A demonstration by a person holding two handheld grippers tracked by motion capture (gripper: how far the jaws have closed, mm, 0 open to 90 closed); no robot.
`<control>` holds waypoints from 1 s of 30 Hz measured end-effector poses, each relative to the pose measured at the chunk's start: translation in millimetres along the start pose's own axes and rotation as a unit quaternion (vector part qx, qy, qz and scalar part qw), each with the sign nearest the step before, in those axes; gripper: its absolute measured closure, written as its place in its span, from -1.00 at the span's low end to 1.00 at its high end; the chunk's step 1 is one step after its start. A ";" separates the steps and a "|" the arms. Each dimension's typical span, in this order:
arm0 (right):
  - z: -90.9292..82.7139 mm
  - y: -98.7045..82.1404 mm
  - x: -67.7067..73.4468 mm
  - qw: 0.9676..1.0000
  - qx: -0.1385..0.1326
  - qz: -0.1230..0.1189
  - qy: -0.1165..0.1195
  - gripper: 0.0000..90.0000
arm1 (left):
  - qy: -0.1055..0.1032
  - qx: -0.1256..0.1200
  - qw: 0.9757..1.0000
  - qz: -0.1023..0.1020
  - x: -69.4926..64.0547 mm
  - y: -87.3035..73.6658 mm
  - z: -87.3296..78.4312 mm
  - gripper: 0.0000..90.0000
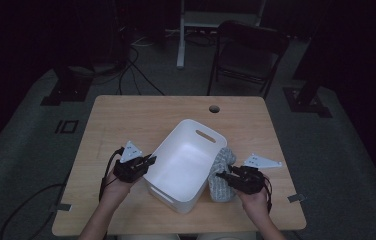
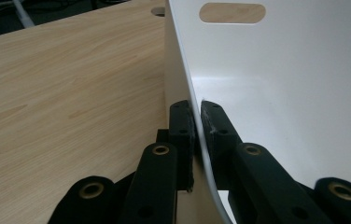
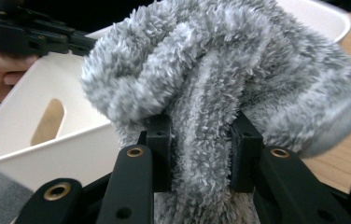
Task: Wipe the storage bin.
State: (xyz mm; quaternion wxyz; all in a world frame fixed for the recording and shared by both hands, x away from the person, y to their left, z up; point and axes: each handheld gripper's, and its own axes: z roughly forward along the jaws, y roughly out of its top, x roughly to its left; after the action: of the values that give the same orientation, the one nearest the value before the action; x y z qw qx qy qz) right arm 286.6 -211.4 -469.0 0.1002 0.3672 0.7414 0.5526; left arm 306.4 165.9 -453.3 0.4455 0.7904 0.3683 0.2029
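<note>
On the wooden table (image 1: 126, 120) stands a white tub (image 1: 186, 165), turned at an angle, with a slot handle cut into its far wall. At the tub's left side, the left gripper (image 1: 148, 161) pinches the rim: in the left gripper view its jaws stand close together with the thin white wall (image 2: 239, 93) clamped between them, one pad outside and one inside. Just beside the tub's right side lies a fuzzy grey sock (image 1: 221, 172), touching the tub's outer wall and resting on the table. The right gripper (image 1: 223, 176) has hold of that sock; in the right gripper view a thick fold of the grey fleece (image 3: 220, 93) is squeezed between the two black jaws and bulges above them, with the tub's rim (image 3: 47, 135) behind and to the left. Beyond the tub, near the table's far edge, a round hole (image 1: 214, 108) is cut in the wood.
</note>
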 end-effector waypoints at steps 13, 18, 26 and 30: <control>30.3 -27.9 -21.9 0.997 0.070 0.017 -0.034 0.49 | -0.002 0.001 1.000 0.006 -1.0 0.3 0.3 0.85; 43.9 -41.1 -34.0 0.993 0.102 0.032 -0.047 0.48 | 0.000 0.001 1.000 0.005 -1.4 0.2 0.3 0.85; 41.9 -38.2 -33.0 0.993 0.113 0.034 -0.025 0.53 | 0.011 0.000 1.000 0.003 -2.5 0.4 0.5 0.84; 6.3 -14.9 -1.5 0.998 0.044 0.009 0.037 0.52 | 0.018 0.000 1.000 -0.001 -3.7 0.7 1.0 0.86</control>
State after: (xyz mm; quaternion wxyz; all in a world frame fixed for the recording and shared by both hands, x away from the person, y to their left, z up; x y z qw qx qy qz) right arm 284.7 -209.5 -485.0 0.0520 0.3572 0.7648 0.5337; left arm 304.9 162.3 -453.2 0.4394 0.7862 0.3766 0.2165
